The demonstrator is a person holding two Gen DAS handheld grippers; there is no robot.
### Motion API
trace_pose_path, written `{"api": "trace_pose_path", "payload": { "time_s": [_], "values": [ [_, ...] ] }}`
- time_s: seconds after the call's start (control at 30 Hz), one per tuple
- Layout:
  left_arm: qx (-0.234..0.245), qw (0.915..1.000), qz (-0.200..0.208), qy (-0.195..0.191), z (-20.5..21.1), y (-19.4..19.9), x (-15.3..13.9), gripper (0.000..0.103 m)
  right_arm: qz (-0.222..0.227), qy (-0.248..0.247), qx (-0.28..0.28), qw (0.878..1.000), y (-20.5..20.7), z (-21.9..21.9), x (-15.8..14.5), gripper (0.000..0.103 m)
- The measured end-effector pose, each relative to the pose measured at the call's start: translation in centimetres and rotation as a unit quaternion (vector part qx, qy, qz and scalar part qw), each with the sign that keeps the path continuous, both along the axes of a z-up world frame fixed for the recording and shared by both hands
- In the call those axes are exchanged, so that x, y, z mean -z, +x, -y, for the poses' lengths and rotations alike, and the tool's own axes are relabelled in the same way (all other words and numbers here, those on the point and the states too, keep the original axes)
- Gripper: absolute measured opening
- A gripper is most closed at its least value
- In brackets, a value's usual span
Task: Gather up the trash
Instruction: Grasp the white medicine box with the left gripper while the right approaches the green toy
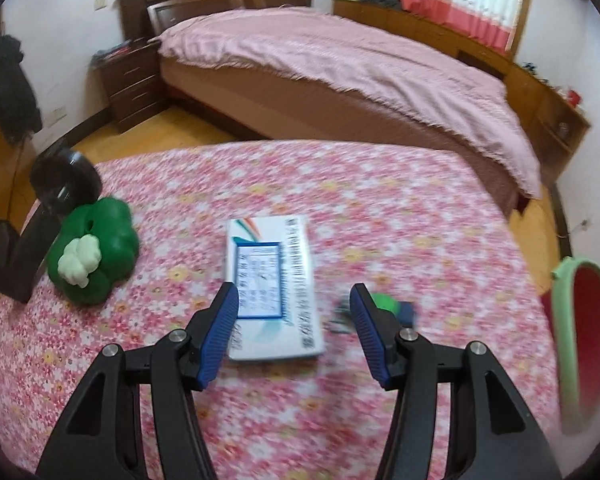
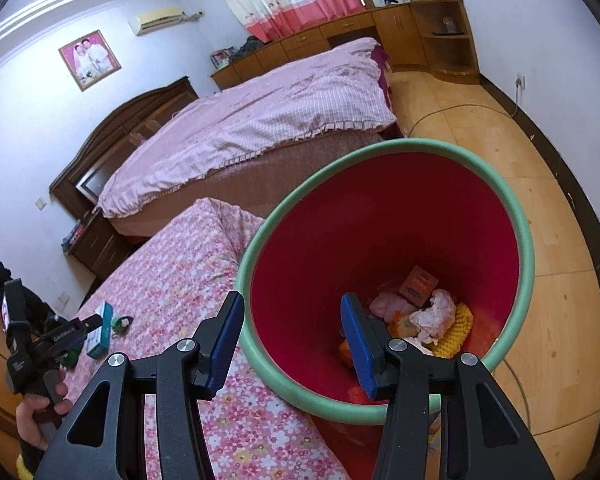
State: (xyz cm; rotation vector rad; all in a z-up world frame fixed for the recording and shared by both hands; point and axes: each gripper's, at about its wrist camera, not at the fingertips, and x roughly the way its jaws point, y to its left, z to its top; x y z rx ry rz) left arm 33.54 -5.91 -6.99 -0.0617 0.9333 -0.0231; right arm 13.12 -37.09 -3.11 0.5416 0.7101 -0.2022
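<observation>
One white box (image 1: 274,288) is seen on the floral table (image 1: 380,208), its long axis running away between the wide-spread, empty left gripper (image 1: 294,300). One red bin (image 2: 516,216) is framed by the open, empty right gripper (image 2: 292,304).

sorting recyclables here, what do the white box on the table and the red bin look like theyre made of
White box: likely thin cardboard with a glossy printed finish; flat faces, sharp edges, a sheen along its side. Red bin: probably moulded plastic, smooth and slightly shiny inside, with a pale green rolled rim. Motion blur leaves the box's surface detail uncertain.
</observation>
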Motion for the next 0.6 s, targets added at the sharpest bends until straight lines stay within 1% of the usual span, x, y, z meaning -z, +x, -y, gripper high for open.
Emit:
{"api": "trace_pose_path", "payload": {
  "time_s": [0.07, 0.1, 0.23, 0.3, 0.4, 0.5, 0.6],
  "values": [
    [-0.014, 0.9998, 0.002, 0.011, -0.4, 0.4, 0.3, 0.058, -0.005, 0.003, -0.001, 1.000, 0.3, 0.0, 0.2, 0.052],
    [-0.017, 0.9998, -0.002, 0.009, -0.7, 0.7, 0.6, 0.058, -0.007, 0.006, -0.001, 1.000, 0.4, 0.1, 0.3, 0.052],
    [-0.030, 0.9992, -0.021, -0.013, -1.8, 1.6, 1.9, 0.058, -0.010, 0.001, -0.004, 1.000, 0.9, 0.1, 0.2, 0.052],
    [-0.031, 0.9991, -0.022, -0.018, -2.1, 1.5, 2.3, 0.058, -0.008, -0.001, -0.006, 1.000, 1.0, 0.0, 0.0, 0.052],
    [-0.024, 0.9994, -0.012, -0.022, -2.4, 0.9, 2.2, 0.051, -0.007, -0.003, -0.012, 1.000, 1.2, -0.5, -0.2, 0.052],
    [-0.016, 0.9993, -0.002, -0.033, -2.7, -0.1, 1.4, 0.051, -0.006, -0.003, -0.022, 1.000, 1.3, -1.1, -0.3, 0.052],
    [-0.012, 0.9994, 0.012, -0.030, -3.4, -1.2, 0.3, 0.051, -0.002, -0.003, -0.036, 0.999, 1.5, -2.1, -0.9, 0.052]
  ]
}}
